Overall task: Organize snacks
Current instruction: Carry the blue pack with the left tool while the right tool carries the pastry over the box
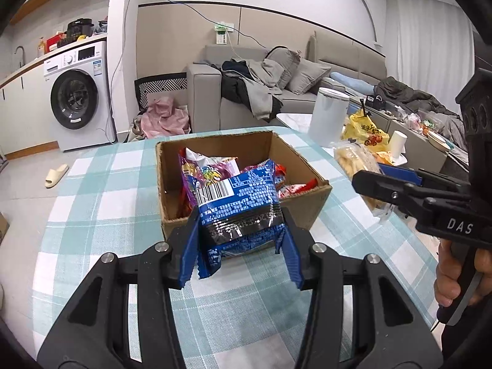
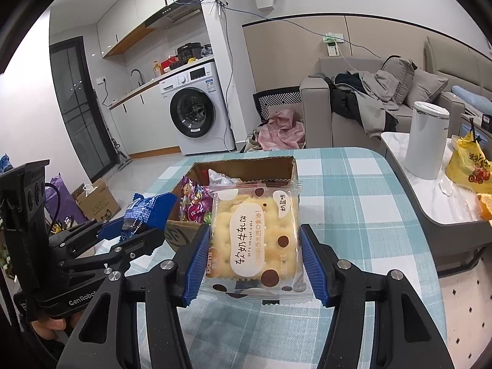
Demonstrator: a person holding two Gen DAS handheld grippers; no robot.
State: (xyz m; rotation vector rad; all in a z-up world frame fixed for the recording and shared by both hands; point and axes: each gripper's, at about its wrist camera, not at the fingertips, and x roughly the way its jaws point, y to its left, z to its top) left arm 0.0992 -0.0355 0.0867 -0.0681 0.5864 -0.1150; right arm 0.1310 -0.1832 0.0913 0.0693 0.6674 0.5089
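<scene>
A crinkled blue foil snack packet with a white barcode label (image 1: 236, 206) is being pinched between the blue ribbed pads of the left tongs (image 1: 240, 246), which are pressed in against its two sides; the packet is being held just in front of the near wall of the open brown cardboard box (image 1: 310, 206), its upper end rising over the rim. The box is being carried by the round desk covered in a teal-and-white checked cloth (image 1: 101, 190), and several bright wrappers, purple, red and white, are being held loosely inside it (image 1: 209, 169). A clear-wrapped square packet of pale yellow nougat crackers with brown dots (image 2: 255, 233) is being gripped flat between the pads of the right tongs (image 2: 253, 261), which are closed on its left and right edges, label facing up; it is being held over the desk at the box's near right corner. In the right wrist view the left tongs (image 2: 129, 233) are being seen to the left, the blue packet clamped in them beside the box.
</scene>
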